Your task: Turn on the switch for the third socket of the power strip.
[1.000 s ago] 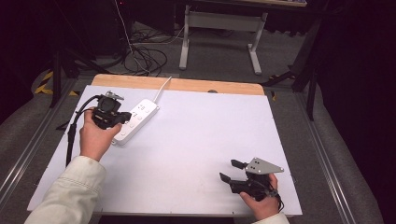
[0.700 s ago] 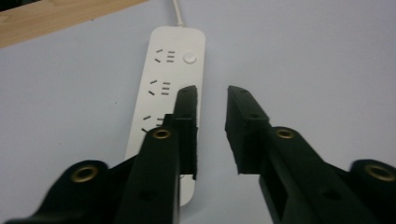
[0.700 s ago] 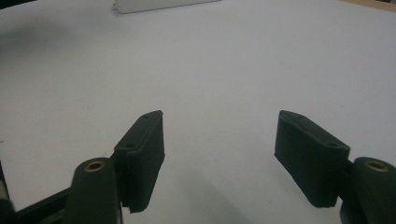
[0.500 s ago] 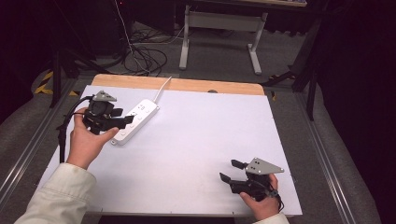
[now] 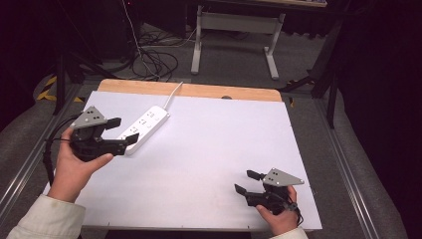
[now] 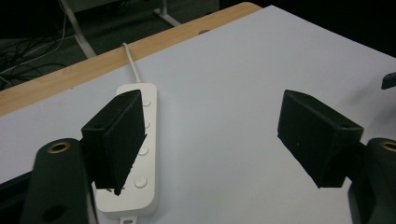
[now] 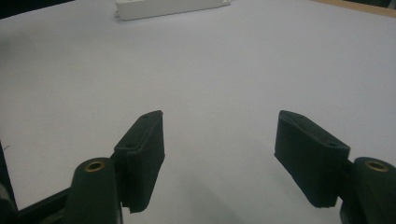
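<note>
The counter (image 5: 209, 149) is a white sheet with a strip of bare wood along its far edge, and every place here is told from the white power strip (image 5: 144, 128) lying on it. That power strip rests flat near the counter's far left part, set on a slant, its white cord (image 5: 172, 92) running off over the wooden strip toward the floor behind. A person's left hand (image 5: 74, 167), in a pale sleeve, holds the left tongs (image 5: 124, 130) just beside the power strip's near end, raised a little above the counter; their jaws have just been opening and now stand spread wide, with nothing pinched between them. In the left gripper view the power strip (image 6: 140, 158) lies under and just behind the left jaw of those tongs (image 6: 219, 140), untouched by either pad. The right tongs (image 5: 245, 181) sit well apart from the power strip, by the counter's near right corner, held low in the right hand (image 5: 278, 219). Their jaws are likewise spread, with only bare counter between them, and in the right gripper view the power strip (image 7: 168, 9) shows far off beyond them (image 7: 219, 140).
</note>
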`<control>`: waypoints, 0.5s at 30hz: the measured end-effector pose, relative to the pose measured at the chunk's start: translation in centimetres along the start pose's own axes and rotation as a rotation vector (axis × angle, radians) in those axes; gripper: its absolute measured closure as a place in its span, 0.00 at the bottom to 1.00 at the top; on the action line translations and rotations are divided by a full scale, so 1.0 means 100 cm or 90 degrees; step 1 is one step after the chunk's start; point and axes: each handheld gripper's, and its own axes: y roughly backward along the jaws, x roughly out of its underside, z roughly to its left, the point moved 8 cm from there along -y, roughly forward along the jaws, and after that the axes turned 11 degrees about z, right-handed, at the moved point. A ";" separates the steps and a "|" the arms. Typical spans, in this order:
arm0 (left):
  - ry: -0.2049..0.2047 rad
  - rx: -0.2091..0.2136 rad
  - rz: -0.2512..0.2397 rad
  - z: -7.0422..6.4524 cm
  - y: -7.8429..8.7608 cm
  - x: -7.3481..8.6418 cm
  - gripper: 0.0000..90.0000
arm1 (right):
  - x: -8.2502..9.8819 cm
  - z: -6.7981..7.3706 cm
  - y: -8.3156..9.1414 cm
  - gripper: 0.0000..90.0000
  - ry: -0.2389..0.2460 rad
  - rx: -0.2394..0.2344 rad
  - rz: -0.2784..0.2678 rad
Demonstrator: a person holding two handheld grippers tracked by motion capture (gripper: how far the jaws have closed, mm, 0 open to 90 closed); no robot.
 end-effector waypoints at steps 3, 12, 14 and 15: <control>-0.007 0.001 -0.013 -0.003 0.005 0.007 0.22 | 0.000 0.000 0.000 0.38 0.000 -0.004 -0.002; -0.042 0.019 -0.048 -0.017 0.016 0.033 0.15 | -0.001 0.002 0.001 0.38 0.000 -0.018 -0.012; -0.040 0.014 -0.050 -0.019 0.016 0.040 0.15 | -0.001 0.002 0.001 0.37 0.002 -0.020 -0.011; -0.040 0.002 -0.052 -0.018 0.015 0.043 0.15 | 0.000 0.003 0.001 0.37 0.007 -0.020 -0.008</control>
